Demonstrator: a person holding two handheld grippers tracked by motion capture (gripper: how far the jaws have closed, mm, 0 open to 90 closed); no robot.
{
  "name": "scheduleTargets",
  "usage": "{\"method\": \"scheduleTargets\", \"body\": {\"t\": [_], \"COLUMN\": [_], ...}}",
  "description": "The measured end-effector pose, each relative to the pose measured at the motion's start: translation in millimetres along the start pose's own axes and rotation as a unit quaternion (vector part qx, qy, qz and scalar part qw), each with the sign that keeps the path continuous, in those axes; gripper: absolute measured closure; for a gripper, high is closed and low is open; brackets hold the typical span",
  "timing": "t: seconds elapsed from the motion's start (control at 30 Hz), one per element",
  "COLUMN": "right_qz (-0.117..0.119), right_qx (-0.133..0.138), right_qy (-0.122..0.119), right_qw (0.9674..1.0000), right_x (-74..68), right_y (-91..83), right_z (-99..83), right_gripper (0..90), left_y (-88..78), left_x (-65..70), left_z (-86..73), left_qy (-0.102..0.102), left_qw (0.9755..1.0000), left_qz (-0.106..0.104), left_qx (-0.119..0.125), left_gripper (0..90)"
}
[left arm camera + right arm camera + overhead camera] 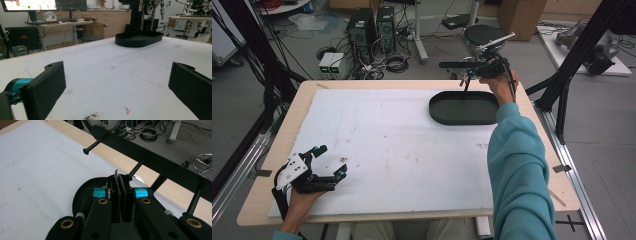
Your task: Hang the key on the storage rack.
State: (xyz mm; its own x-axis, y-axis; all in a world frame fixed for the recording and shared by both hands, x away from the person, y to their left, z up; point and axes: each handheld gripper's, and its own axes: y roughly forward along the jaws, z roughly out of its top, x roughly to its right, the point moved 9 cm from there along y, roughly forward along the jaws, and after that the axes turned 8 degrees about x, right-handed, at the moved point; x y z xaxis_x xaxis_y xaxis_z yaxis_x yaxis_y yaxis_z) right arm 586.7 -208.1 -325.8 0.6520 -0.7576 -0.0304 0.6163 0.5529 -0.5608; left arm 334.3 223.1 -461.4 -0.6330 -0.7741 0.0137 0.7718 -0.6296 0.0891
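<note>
While jaws pinch it, rack point(160, 165) lies level.

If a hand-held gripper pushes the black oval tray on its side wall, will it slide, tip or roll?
The black oval tray would probably slide, not tip: it sits low and wide on the white table cover. Rolling seems unlikely, because its base looks flat. It appears thin-walled and empty, so likely light.
</note>
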Motion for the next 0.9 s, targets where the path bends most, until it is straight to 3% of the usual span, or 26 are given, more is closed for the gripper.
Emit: {"method": "scheduleTargets", "body": {"t": [0.33,0.9], "right_qz": [-0.016,-0.018], "right_qx": [-0.003,0.003], "right_qy": [0.001,0.004], "right_qw": [0.9999,0.9998], "right_x": [6.2,12.9], "right_y": [1.3,4.6], "right_z": [-1.7,-2.7], "right_gripper": [88.9,88.9], "left_y": [-0.1,-0.1], "left_x": [0.4,0.5], "left_z": [0.0,-0.1], "left_qy": [0.000,0.003], "left_qw": [1.0000,1.0000], "left_qz": [-0.001,-0.002], "left_qx": [0.000,-0.001], "left_gripper": [1.7,1.7]}}
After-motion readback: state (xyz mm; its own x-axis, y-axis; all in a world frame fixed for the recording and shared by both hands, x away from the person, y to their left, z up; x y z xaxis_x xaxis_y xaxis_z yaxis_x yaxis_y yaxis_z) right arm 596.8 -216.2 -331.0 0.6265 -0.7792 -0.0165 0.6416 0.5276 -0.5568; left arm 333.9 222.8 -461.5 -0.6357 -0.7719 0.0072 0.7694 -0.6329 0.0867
